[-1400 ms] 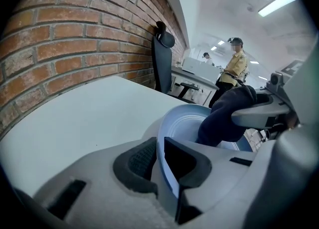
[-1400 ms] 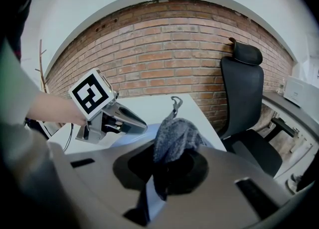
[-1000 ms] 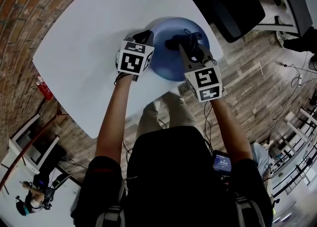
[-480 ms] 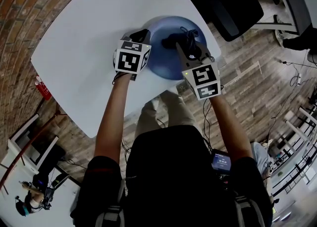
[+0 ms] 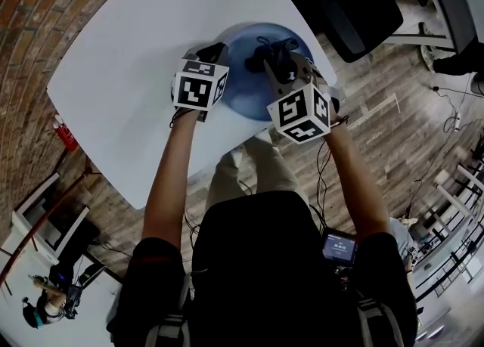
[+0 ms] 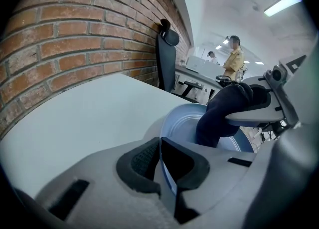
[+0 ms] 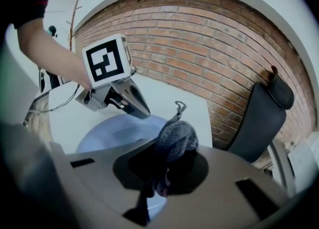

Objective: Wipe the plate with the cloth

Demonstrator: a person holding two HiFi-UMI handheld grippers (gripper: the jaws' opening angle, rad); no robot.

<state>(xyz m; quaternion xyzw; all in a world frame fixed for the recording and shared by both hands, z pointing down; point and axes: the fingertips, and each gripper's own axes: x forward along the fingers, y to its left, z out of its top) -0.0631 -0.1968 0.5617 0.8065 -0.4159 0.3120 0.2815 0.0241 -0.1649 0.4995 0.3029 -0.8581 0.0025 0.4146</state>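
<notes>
A blue plate (image 5: 249,73) lies on the white table (image 5: 128,88) near its right edge. My left gripper (image 5: 215,54) is shut on the plate's left rim (image 6: 167,175), which runs between the jaws. My right gripper (image 5: 276,62) is shut on a dark grey cloth (image 7: 174,140), bunched between its jaws and resting on the plate's inner face (image 6: 187,125). In the left gripper view the cloth (image 6: 224,111) hangs down from the right gripper onto the plate. In the right gripper view the left gripper (image 7: 142,111) sits at the plate's (image 7: 107,135) far rim.
A black office chair (image 5: 355,13) stands past the table's right edge. A brick wall (image 7: 199,48) runs along the table's far side. A red extinguisher (image 5: 66,135) stands on the floor at the left. People stand far off (image 6: 232,61).
My right gripper has tilted and moved slightly up and left across the plate with the cloth. The left gripper keeps its hold on the rim, barely shifted.
</notes>
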